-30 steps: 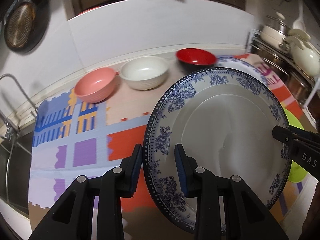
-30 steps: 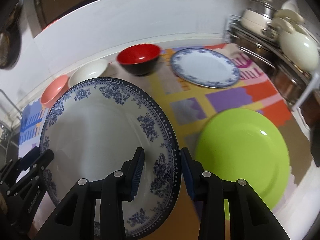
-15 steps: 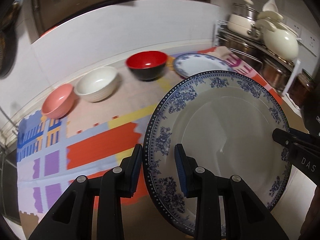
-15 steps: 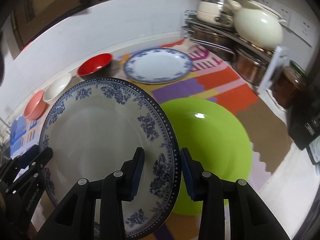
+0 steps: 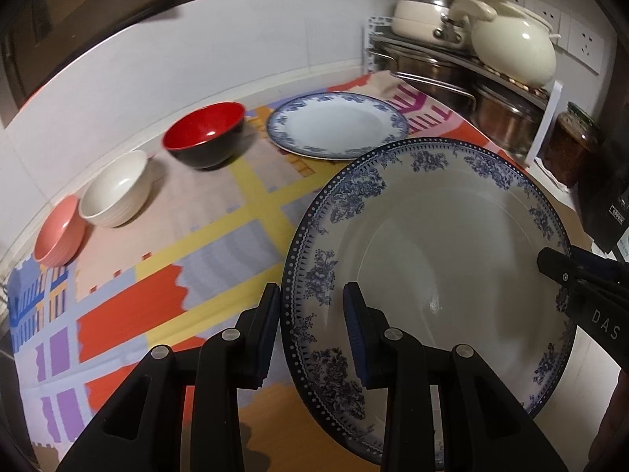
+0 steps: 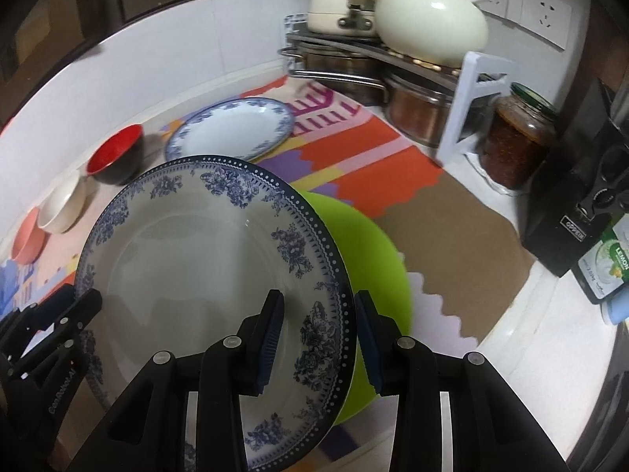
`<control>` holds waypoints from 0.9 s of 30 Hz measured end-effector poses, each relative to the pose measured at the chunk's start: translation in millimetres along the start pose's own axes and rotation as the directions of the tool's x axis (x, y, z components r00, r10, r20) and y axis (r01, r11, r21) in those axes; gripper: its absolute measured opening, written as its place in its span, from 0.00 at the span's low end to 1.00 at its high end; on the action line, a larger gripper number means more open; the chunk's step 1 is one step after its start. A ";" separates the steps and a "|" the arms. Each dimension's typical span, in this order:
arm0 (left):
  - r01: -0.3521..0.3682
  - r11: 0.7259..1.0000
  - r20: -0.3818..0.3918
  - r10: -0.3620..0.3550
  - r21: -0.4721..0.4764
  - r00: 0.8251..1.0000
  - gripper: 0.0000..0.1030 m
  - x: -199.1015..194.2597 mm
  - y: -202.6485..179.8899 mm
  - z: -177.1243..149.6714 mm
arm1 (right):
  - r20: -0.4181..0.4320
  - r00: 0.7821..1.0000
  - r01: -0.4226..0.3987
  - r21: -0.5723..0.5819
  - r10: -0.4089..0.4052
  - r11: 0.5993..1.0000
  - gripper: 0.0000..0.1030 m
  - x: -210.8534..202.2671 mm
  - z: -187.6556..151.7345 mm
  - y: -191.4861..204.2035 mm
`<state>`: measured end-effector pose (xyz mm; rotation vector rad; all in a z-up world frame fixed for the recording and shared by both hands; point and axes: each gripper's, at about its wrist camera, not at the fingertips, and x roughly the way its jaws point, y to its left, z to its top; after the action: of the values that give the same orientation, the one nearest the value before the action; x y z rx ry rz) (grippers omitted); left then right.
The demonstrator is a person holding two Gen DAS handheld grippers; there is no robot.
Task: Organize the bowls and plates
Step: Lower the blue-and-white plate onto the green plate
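Both grippers hold one large blue-patterned plate (image 5: 440, 244) above the counter. My left gripper (image 5: 312, 314) is shut on its left rim. My right gripper (image 6: 318, 322) is shut on its right rim (image 6: 334, 275); the plate (image 6: 196, 259) fills the right wrist view. A lime green plate (image 6: 373, 259) lies on the mat under it. A second blue-patterned plate (image 5: 338, 124) (image 6: 232, 128) lies further back. A red bowl (image 5: 206, 133) (image 6: 116, 155), a white bowl (image 5: 116, 188) (image 6: 63, 206) and a pink bowl (image 5: 59, 234) (image 6: 27, 238) stand in a row by the wall.
A colourful mat (image 5: 220, 212) covers the counter. A metal rack with pots and a cream pot (image 6: 428, 19) stands in the back right corner. A jar (image 6: 519, 137), a black box (image 6: 582, 192) and a lemon carton (image 6: 609, 259) line the right side.
Both grippers have carried the held plate to the right along the counter; the bowls have slid left in view and the pot rack, jar and green plate are closer.
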<state>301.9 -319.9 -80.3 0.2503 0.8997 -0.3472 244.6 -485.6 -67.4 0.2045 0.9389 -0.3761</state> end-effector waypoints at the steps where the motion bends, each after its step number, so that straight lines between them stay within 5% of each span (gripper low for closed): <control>1: 0.002 1.000 -0.003 -0.002 0.003 1.000 0.32 2.2 -2.6 0.7 | 0.000 1.000 0.002 0.005 -0.002 1.000 0.37 2.4 0.6 -2.5; 27: -0.024 0.995 -0.060 0.030 0.094 0.998 0.32 56.0 -53.7 13.9 | -0.050 0.996 0.070 0.010 -0.069 0.998 0.39 61.8 -0.1 -37.7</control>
<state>322.6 -384.5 -120.2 0.3604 0.9407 -0.3584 262.3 -534.0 -118.3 0.1930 0.9944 -0.4423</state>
